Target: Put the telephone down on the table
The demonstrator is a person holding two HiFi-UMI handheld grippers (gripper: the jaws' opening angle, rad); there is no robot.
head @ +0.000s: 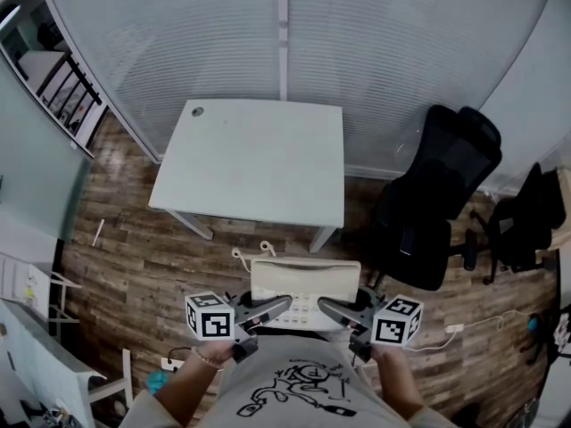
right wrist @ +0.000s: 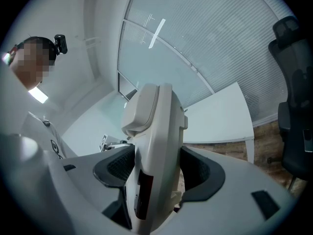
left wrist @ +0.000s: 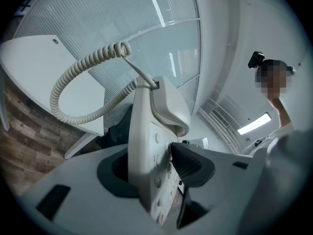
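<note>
No brand or label can be read on the telephone point(head: 304, 285). The print on its keys is too small and blurred in every view. The only clear markings are the black-and-white squares on the marker cubes, one at the rear of the left tongs point(head: 273, 309) and one at the rear of the right tongs point(head: 334, 311). The shirt at the bottom edge of the head view carries a black line drawing, with no letters that can be made out.

Both forearms come in from the bottom edge. The left hand point(head: 211, 349) and the right hand point(head: 389, 355) sit just behind the cubes. The tongs point forward and inward toward each other, close to level. The left tongs are clamped on the telephone's left side, with one ribbed pad pressed on the keypad face. The right tongs are clamped on its right side, a pad against each face. The telephone hangs between the two tongs, above the wooden floor point(head: 134, 257) and touching nothing else.

The handset point(left wrist: 168, 102) lies in its cradle. The coiled cord point(left wrist: 68, 82) loops out ahead of the left tongs. The white desk point(head: 259, 159) stands ahead of both tongs, well apart from the telephone. A black office chair point(head: 437, 203) stands ahead and to the right of the right tongs. The telephone's underside is hidden in the head view.
</note>
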